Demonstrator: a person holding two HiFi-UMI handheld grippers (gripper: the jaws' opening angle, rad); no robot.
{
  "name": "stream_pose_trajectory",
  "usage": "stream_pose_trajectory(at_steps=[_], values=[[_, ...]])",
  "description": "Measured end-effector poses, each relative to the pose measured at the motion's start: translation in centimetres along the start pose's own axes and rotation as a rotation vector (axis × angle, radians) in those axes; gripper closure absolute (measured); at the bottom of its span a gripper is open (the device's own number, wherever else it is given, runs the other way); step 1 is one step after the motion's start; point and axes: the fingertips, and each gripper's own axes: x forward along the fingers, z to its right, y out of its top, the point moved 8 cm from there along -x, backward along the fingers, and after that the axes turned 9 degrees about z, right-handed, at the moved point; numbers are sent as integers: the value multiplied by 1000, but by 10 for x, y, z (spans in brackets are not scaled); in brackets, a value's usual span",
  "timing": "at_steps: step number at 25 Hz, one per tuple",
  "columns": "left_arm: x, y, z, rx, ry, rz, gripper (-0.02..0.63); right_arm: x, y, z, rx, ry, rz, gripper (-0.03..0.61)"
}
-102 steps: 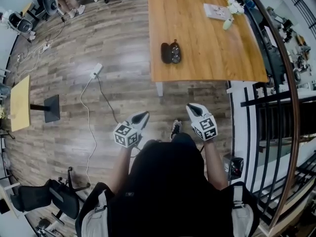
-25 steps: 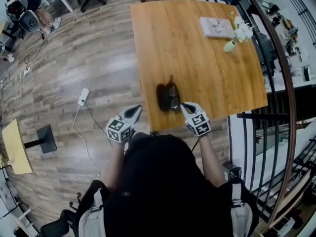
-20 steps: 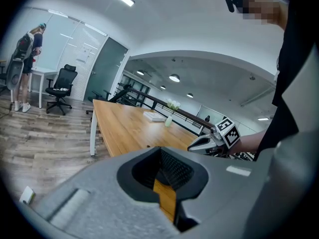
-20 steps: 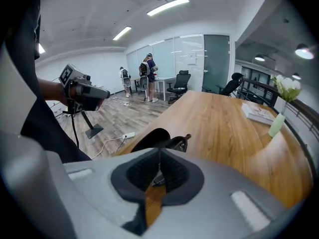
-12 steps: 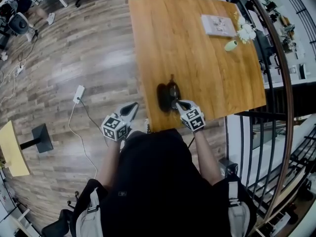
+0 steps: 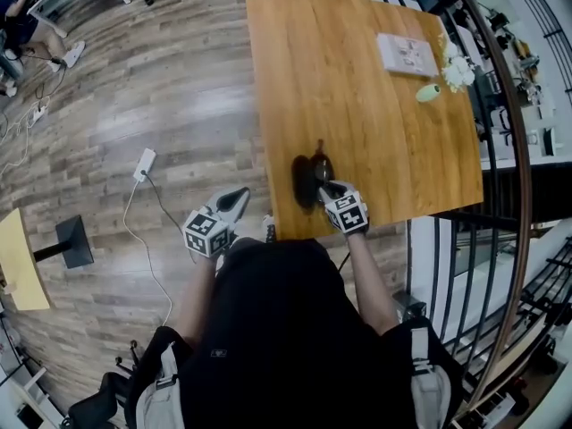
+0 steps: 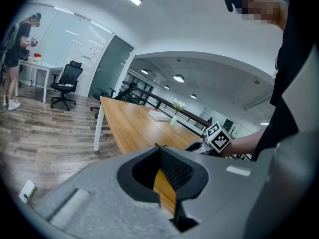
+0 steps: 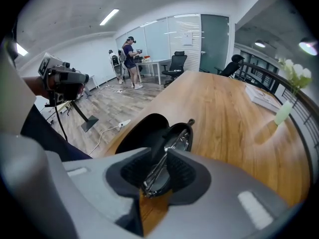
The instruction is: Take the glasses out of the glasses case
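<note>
An open black glasses case [image 6: 304,179] lies near the front edge of the wooden table [image 6: 357,88]. The glasses [image 8: 178,137] rest in its right half, with the empty lid [image 8: 149,126] to the left. My right gripper [image 6: 331,189] reaches into the near end of the case. In the right gripper view its jaws [image 8: 166,152] stand nearly together with the metal frame of the glasses between the pads. My left gripper [image 6: 238,198] hangs over the floor, left of the table's corner. It is shut [image 7: 160,151] and holds nothing.
A booklet [image 6: 407,52] and a small vase with white flowers [image 6: 431,91] sit at the table's far right. A power strip with its cable [image 6: 143,162] lies on the wood floor to the left. A dark railing [image 6: 505,150] runs along the right side.
The person has walked up to the table. The right gripper has moved forward from the table's edge onto the near end of the case and closed round the glasses. The left gripper has stayed beside the table.
</note>
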Motion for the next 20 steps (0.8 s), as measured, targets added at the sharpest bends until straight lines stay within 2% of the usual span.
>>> stream_pose_trajectory(at_steps=[3,9,20], values=[[-4,2,-8,-5,15,9,603,8,3,3,2,-31,-27,474],[-3,3,-10,-13,16,10,603,19,-1,7,48,-36,-67,471],[-5,-1,-8,-20,20,7,603,31,-10,10,159,-10,-90,471]])
